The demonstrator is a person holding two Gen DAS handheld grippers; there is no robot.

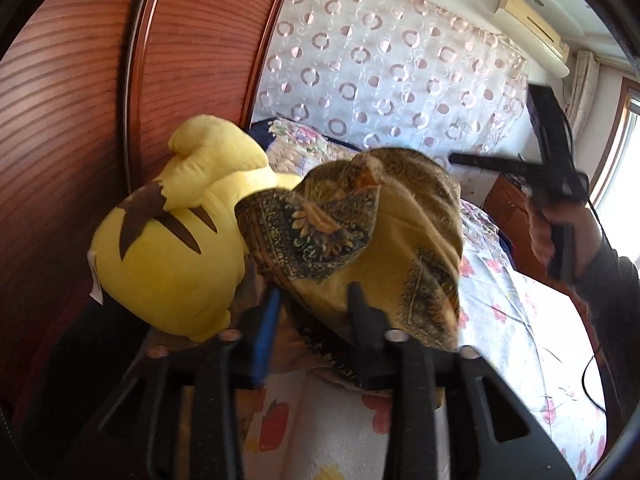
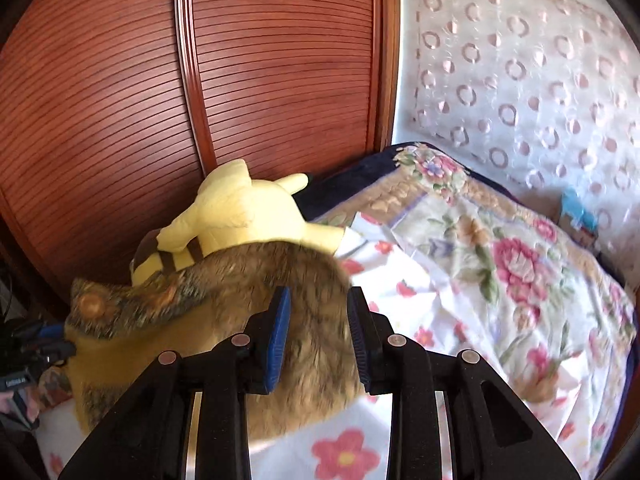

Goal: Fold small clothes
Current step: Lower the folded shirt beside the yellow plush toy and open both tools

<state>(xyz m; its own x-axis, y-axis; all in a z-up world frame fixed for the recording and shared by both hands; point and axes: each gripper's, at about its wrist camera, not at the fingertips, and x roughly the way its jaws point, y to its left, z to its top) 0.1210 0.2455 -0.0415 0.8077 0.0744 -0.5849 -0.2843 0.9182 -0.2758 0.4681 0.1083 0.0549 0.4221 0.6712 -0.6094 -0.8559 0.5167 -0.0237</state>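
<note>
No brand or label text is legible in either view; a small white tag on the yellow plush toy [image 1: 168, 256] and a white mark on the black device at the left edge of the right wrist view are too small to read. Left gripper [image 1: 312, 312]: fingers apart, the yellow-and-brown patterned garment [image 1: 360, 240] bunched between and over them, the blue pad of the left finger [image 1: 266, 332] clear of the cloth; whether the right finger presses the fabric cannot be told. Right gripper [image 2: 318, 336]: fingers apart with a visible gap, the blurred garment lying beneath and just beyond the pads, not clamped. The left wrist view alone shows the right gripper from outside, held in a hand [image 1: 560, 232] well right of the fingers, plus an air conditioner [image 1: 532, 28] and a window; the right wrist view alone shows the floral quilt [image 2: 500, 264] right of the fingers; both views show the slatted wooden panel [image 2: 280, 80], the patterned curtain [image 1: 380, 64] and the floral bedsheet [image 2: 340, 456].
</note>
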